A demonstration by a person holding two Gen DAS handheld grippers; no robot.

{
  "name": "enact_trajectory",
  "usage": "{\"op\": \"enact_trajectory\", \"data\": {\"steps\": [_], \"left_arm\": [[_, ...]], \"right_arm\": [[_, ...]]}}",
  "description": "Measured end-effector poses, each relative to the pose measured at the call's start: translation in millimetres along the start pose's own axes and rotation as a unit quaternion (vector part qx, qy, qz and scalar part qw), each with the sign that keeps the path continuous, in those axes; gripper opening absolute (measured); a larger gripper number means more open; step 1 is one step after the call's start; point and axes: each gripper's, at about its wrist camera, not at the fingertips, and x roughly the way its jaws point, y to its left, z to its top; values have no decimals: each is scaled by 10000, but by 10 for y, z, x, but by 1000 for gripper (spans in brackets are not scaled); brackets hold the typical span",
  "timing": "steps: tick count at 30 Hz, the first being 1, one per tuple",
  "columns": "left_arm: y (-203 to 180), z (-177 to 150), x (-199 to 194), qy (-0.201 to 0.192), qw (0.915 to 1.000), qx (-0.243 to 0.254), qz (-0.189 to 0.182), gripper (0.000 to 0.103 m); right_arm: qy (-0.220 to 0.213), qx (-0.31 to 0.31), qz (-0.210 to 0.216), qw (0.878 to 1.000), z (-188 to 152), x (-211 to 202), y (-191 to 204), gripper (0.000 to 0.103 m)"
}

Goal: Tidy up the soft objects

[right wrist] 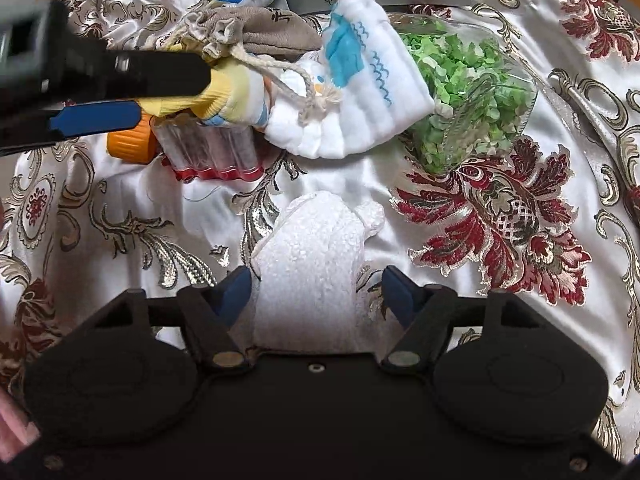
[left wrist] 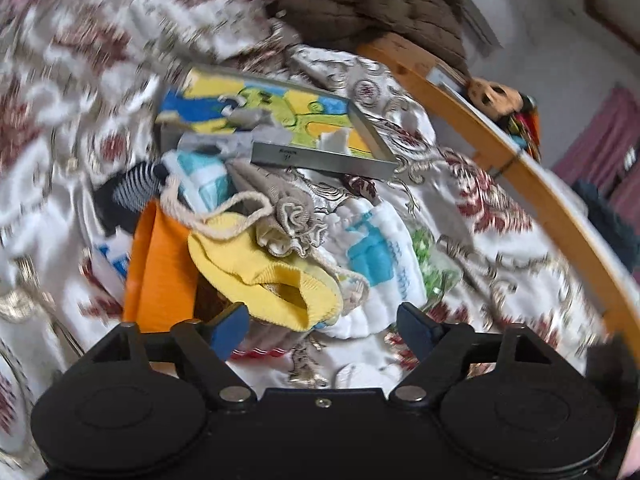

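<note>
Here, left gripper (left wrist: 320, 326) jaws spread around yellow sock (left wrist: 256, 268), right gripper (right wrist: 316, 292) jaws astride white fluffy sock (right wrist: 316, 240), writing unreadable.

The grey box edge (left wrist: 324, 162) and beige drawstring pouch (right wrist: 260, 26) bear dark marks too small to read.

The right gripper (right wrist: 316, 292) points down at a white fuzzy cloth (right wrist: 316, 248) lying between its blue fingers (right wrist: 234, 290) on the brocade table (right wrist: 500, 216); the left finger touches the cloth, the right finger stands apart. Beyond lie a white embroidered cloth (right wrist: 360, 92), a clear bag of green pieces (right wrist: 468, 92) and a beige drawstring pouch (right wrist: 256, 30). The left gripper (right wrist: 172, 92) enters from the left, its fingers around a yellow sock (right wrist: 224, 92).
</note>
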Motion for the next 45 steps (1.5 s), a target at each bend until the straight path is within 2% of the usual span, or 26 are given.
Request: {"op": "enact_trajectory", "data": {"steps": [6, 9, 13, 16, 19, 20, 24, 27, 31, 36, 38, 40, 42, 45], "left_arm": [[100, 31, 130, 345, 9957, -848, -161, 67], [167, 14, 170, 488, 9909, -1240, -209, 65], [308, -1, 222, 645, 9806, -1826, -299, 65], [382, -11, 249, 639, 9753, -2085, -354, 65], [423, 7, 266, 558, 9717, -2250, -447, 65], [429, 10, 274, 547, 9705, -2297, -481, 62], [418, 23, 308, 582, 9691, -2336, -543, 35], [473, -8, 310, 575, 9648, -2513, -526, 25], [517, -26, 268, 469, 9603, -2704, -492, 25], [568, 9, 198, 289, 9560, -2883, -453, 32], [561, 21, 210, 305, 9576, -2829, -450, 31], [539, 17, 230, 355, 9592, -2764, -476, 23], [520, 9, 244, 383, 9610, -2700, -465, 7], [546, 3, 231, 308, 9598, -2755, -433, 1]], "right_arm": [[21, -68, -24, 10000, 15, 89, 22, 50], [26, -71, -37, 10000, 27, 123, 26, 43], [44, -30, -31, 10000, 28, 159, 17, 42], [36, -12, -13, 10000, 26, 159, -2, 42], [36, 64, 22, 10000, 26, 164, -21, 41], [31, 76, 24, 10000, 24, 159, -22, 40], [7, 90, 31, 10000, 22, 145, -19, 39], [-4, 119, 49, 9999, 18, 134, -1, 39], [-15, 125, 73, 9999, 11, 112, 22, 39], [-23, 140, 98, 9999, 5, 91, 41, 39], [-25, 130, 101, 9999, 4, 86, 57, 39], [-30, 122, 104, 9999, 3, 79, 73, 39], [-46, 114, 109, 9999, 3, 71, 82, 39], [-99, 111, 127, 9998, 0, 47, 93, 38]]}}
